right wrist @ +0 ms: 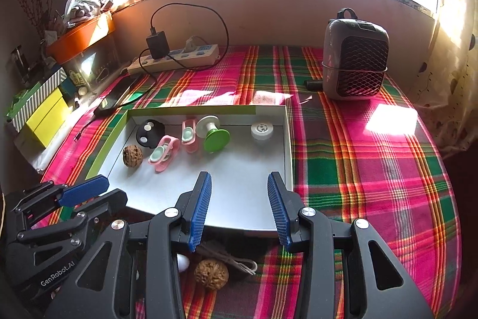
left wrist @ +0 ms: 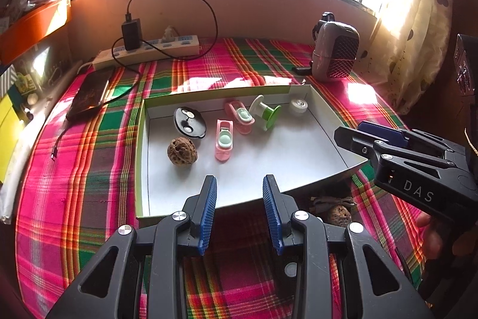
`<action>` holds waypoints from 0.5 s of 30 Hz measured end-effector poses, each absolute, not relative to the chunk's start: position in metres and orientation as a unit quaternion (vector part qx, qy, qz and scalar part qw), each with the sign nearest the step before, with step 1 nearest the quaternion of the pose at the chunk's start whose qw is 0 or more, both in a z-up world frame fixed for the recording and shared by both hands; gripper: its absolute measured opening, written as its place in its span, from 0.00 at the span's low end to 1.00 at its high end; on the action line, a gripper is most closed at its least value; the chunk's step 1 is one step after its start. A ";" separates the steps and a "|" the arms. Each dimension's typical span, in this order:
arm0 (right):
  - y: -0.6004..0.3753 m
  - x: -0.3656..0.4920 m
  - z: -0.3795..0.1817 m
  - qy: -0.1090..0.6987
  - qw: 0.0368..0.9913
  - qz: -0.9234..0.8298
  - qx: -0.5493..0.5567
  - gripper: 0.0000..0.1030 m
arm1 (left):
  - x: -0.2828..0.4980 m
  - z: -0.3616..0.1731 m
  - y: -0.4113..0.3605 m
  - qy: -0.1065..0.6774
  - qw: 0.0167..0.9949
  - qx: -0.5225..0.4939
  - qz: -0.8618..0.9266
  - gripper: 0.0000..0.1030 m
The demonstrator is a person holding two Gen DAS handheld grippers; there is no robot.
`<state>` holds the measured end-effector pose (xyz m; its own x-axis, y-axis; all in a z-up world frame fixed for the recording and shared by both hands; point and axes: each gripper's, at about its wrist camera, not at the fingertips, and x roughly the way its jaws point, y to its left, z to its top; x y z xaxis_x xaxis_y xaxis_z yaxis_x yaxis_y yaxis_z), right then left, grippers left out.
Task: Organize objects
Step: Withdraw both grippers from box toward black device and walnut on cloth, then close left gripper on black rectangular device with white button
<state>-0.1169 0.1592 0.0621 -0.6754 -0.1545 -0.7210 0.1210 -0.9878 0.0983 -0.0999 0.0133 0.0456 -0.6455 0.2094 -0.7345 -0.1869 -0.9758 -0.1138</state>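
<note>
A shallow white box lid (left wrist: 298, 157) (right wrist: 239, 196) with green sides lies on the plaid cloth. It holds a walnut (left wrist: 182, 152) (right wrist: 132, 155), two pink clips (left wrist: 224, 139) (right wrist: 163, 153), a black disc (left wrist: 189, 121), a green-and-white spool (left wrist: 266, 112) (right wrist: 212, 132) and a white round cap (left wrist: 298, 105) (right wrist: 261, 130). A second walnut (right wrist: 211, 273) (left wrist: 338, 215) lies on the cloth before the box, beside a cord and a small white object (right wrist: 182, 262). My left gripper (left wrist: 240, 193) is open and empty over the box's near edge. My right gripper (right wrist: 239, 193) is open and empty above the second walnut.
A power strip (left wrist: 149, 50) with charger and cable, and a phone (left wrist: 89, 94), lie at the back left. A small grey heater (right wrist: 354, 56) stands at the back right. Boxes and an orange tray (right wrist: 80, 38) line the left edge.
</note>
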 end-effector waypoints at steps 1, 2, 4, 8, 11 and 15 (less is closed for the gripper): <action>0.161 -0.115 0.062 -0.023 0.074 -0.915 0.395 0.40 | -0.098 0.045 0.013 -0.016 0.111 -0.407 0.907 0.29; 0.163 -0.113 0.062 -0.024 0.073 -0.916 0.395 0.40 | -0.095 0.045 0.012 -0.019 0.114 -0.406 0.907 0.29; 0.166 -0.108 0.061 -0.027 0.069 -0.916 0.394 0.40 | -0.090 0.044 0.013 -0.023 0.122 -0.406 0.905 0.29; 0.172 -0.098 0.057 -0.026 0.066 -0.917 0.394 0.40 | -0.081 0.040 0.014 -0.028 0.137 -0.412 0.901 0.31; 0.176 -0.091 0.051 -0.025 0.060 -0.915 0.398 0.40 | -0.076 0.037 0.014 -0.039 0.150 -0.416 0.896 0.33; 0.181 -0.083 0.045 -0.026 0.056 -0.914 0.401 0.40 | -0.071 0.031 0.018 -0.037 0.162 -0.427 0.889 0.34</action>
